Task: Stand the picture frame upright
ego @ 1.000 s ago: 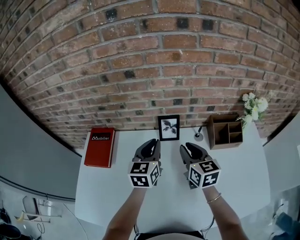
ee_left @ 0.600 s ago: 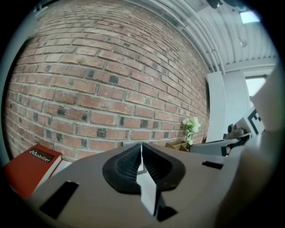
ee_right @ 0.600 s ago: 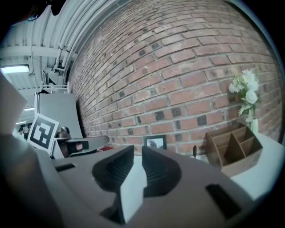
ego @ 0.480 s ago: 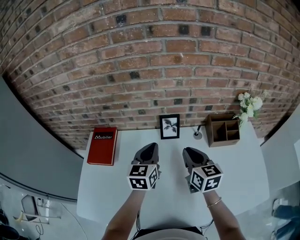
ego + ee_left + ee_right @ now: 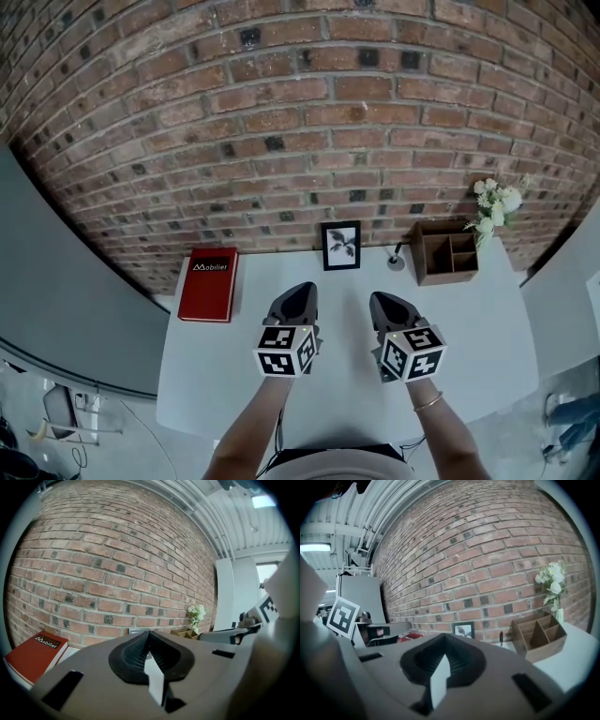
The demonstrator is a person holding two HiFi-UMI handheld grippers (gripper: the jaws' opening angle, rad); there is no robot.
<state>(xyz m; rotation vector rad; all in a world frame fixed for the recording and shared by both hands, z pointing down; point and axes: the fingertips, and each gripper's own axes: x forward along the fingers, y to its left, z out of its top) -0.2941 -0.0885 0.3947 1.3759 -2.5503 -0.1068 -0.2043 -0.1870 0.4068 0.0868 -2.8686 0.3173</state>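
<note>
while hovering over table (image 5: 497, 319), left tool (image 5: 299, 292), right tool (image 5: 386, 299) closed, empty.

Rough brick wall (image 5: 328, 141) backs a smooth matt table (image 5: 487, 337) and wooden organizer (image 5: 448, 255).

The left hand-held gripper (image 5: 149, 633) blocks most of the picture frame (image 5: 134, 631).

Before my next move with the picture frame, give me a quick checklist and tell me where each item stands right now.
1. The picture frame stands upright by the brick wall: ok.
2. The left gripper is shut and empty: ok.
3. The right gripper is shut and empty: ok.
4. Both grippers are apart from the frame: ok.
5. Frame rests on its own stand, not just the wall: cannot tell.
</note>
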